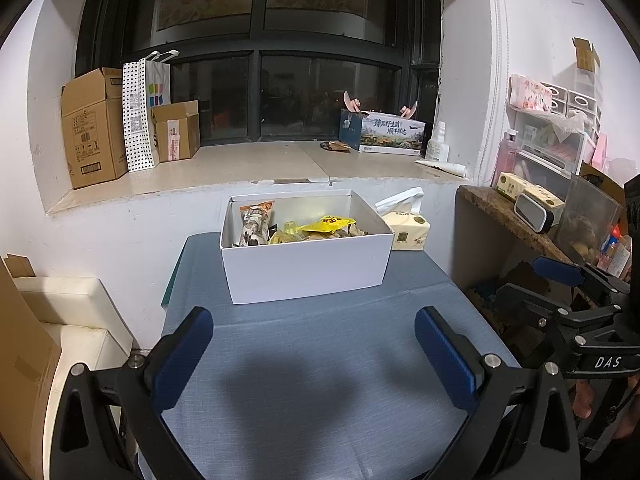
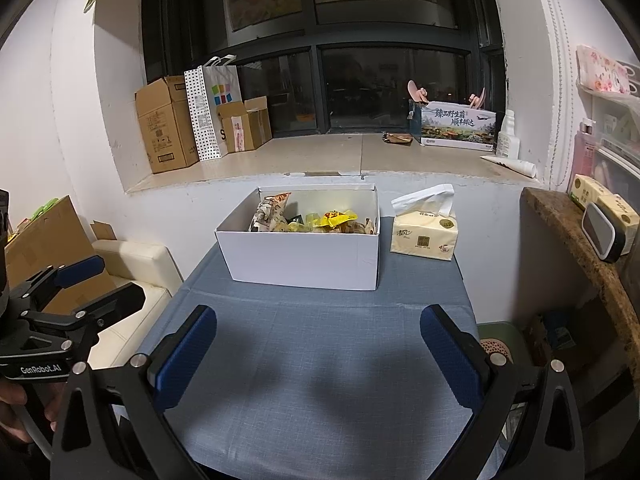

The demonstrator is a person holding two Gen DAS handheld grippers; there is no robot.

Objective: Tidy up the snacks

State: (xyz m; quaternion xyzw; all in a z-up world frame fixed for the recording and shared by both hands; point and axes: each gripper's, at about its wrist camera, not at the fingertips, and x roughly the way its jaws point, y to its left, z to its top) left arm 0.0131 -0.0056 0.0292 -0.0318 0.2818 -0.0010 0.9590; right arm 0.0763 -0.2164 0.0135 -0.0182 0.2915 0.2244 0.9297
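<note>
A white cardboard box (image 1: 308, 268) (image 2: 304, 258) stands on the far half of the blue-covered table (image 1: 320, 360) (image 2: 320, 360). Inside lie several snack packets: a brown-and-white bag (image 1: 254, 226) (image 2: 270, 212) at the left and a yellow packet (image 1: 330, 224) (image 2: 338, 218) in the middle. My left gripper (image 1: 314, 332) hangs open over the near table, nothing between its blue pads. My right gripper (image 2: 318, 332) is likewise open and empty in front of the box. Each gripper shows at the side of the other's view, the right gripper (image 1: 568, 292) and the left gripper (image 2: 80, 284).
A tissue pack (image 1: 406, 228) (image 2: 426, 228) sits right of the box. The windowsill behind holds cardboard boxes (image 1: 94, 126) (image 2: 164, 124), a dotted paper bag (image 1: 138, 116) and a printed carton (image 1: 392, 132) (image 2: 458, 124). A cluttered shelf (image 1: 520, 224) (image 2: 580, 240) stands right; a cream seat (image 1: 76, 320) is left.
</note>
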